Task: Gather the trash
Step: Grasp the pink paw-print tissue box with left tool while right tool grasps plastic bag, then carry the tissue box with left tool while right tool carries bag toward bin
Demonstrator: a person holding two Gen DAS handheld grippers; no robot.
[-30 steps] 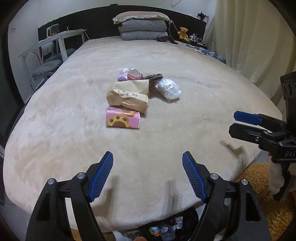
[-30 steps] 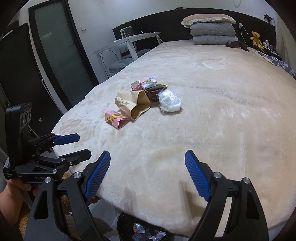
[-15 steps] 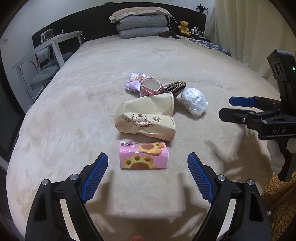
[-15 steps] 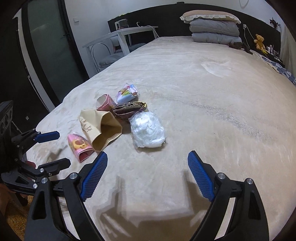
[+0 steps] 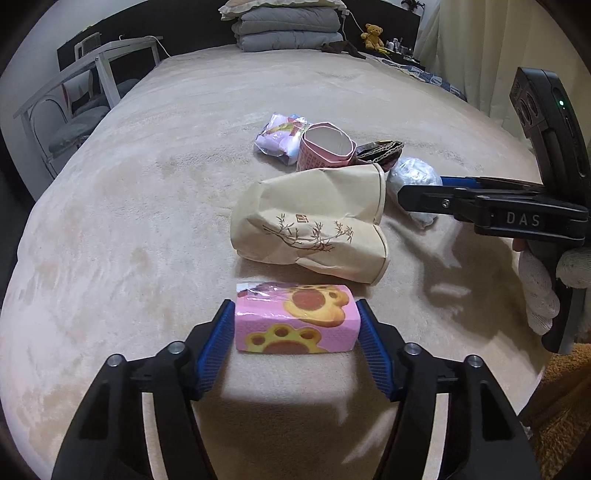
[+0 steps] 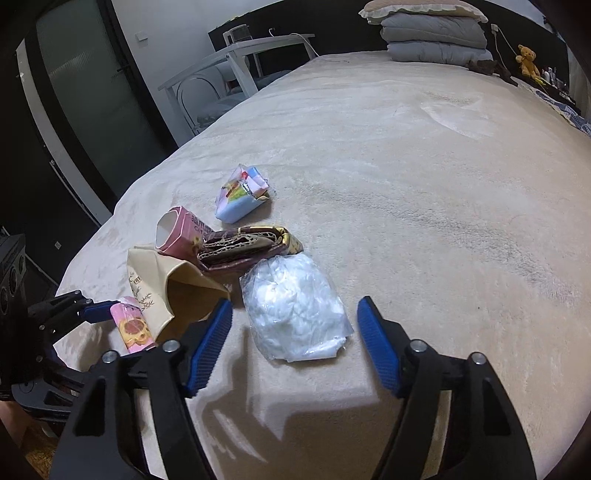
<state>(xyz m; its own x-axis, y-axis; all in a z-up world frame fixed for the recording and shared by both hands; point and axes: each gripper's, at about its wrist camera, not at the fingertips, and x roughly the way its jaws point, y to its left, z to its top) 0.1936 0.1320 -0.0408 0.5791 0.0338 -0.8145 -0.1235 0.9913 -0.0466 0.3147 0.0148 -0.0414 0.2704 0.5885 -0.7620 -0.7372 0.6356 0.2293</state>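
Note:
A pile of trash lies on the beige bed. My left gripper (image 5: 295,325) is open with its blue pads either side of a pink paw-print packet (image 5: 295,319), close to its ends. Behind the packet lie a crushed cream paper cup (image 5: 314,225), a pink cup (image 5: 325,149), a pastel wrapper (image 5: 280,134) and a brown cardboard piece (image 5: 380,149). My right gripper (image 6: 293,321) is open and straddles a clear plastic bag (image 6: 295,312) of white stuff, not touching it. It also shows in the left wrist view (image 5: 424,188).
Folded grey blankets and a pillow (image 5: 288,26) are stacked at the bed's head, with a teddy bear (image 5: 373,35) beside them. A white table and chair (image 5: 85,92) stand left of the bed. Curtains hang on the right. A dark door (image 6: 85,92) is on the left.
Both grippers have moved forward over the bed to the trash. The left now brackets the pink packet; the right now brackets the plastic bag. Both stay open.

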